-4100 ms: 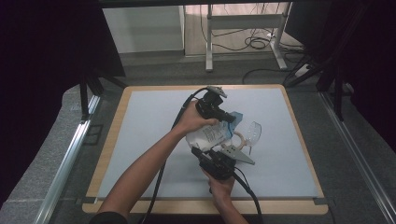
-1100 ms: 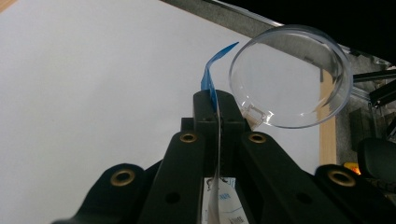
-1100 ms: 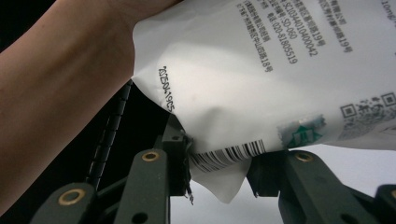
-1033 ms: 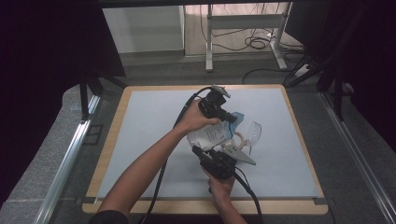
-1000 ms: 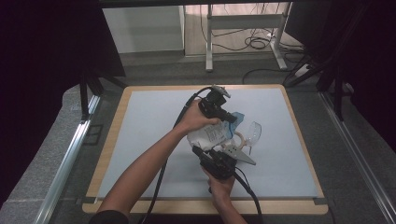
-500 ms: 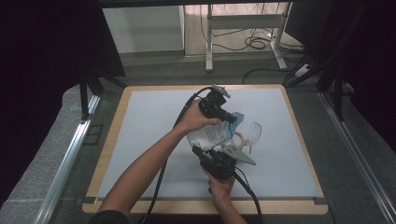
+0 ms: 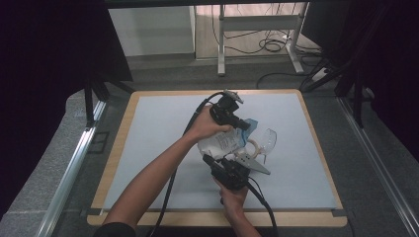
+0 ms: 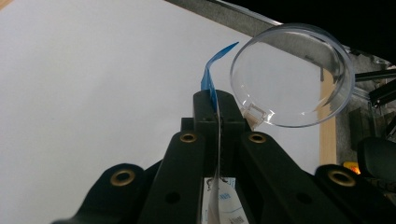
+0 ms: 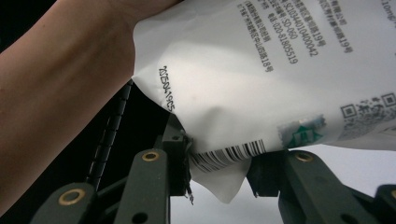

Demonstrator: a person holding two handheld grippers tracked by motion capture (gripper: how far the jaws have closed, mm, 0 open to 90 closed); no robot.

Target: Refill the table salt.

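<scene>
White printed pouch [image 7: 223, 143] held above the worktop [image 7: 148, 133] between two grippers. Left gripper [image 8: 217, 105] was clamped together on the pouch's blue top edge [image 8: 208, 77]; right gripper [image 9: 219, 172] was clamped on its barcoded lower corner. A clear plastic bowl [image 8: 292, 74] stood just beside the pouch. The pouch's contents could not be seen.

We see a wooden-edged table [image 7: 116, 163] covered by a pale grey mat [image 7: 163, 128]. A clear round dish [image 7: 267, 139] sits on the mat, right of centre, toward the near side.
</scene>
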